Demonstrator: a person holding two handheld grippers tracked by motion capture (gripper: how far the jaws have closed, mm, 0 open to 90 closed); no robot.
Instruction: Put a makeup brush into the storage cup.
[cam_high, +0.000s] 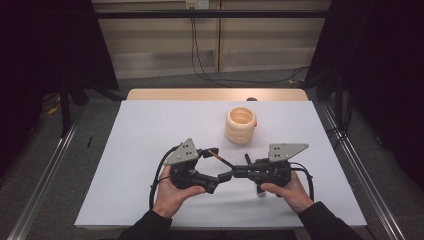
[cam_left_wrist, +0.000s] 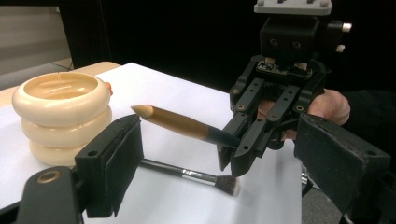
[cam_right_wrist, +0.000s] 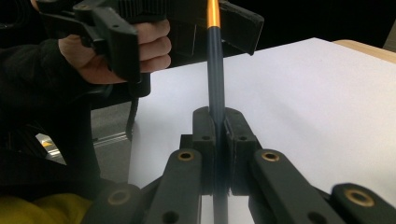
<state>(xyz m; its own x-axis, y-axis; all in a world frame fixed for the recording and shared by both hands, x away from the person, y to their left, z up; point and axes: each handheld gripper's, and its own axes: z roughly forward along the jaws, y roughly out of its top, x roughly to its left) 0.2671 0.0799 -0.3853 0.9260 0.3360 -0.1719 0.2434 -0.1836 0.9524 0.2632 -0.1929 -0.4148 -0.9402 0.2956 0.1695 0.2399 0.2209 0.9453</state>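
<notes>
Two grippers meet above the near middle of the white table. Right gripper: jaws fully closed on the dark end of a makeup brush, clamped tight on both sides of it as seen in the right gripper view. The brush is held clear of the table, its tan, pointed handle end slanting up towards the left gripper. Left gripper: jaws wide apart, one pad on each side of the tan handle, neither pad touching it in the left gripper view; the handle tip lies just above the left-hand pad. A second brush, with a dark handle, silver ferrule and pale bristles, lies flat on the table below the held one. A cream ribbed holder of three stacked rings stands upright farther back on the table, apart from both grippers.
</notes>
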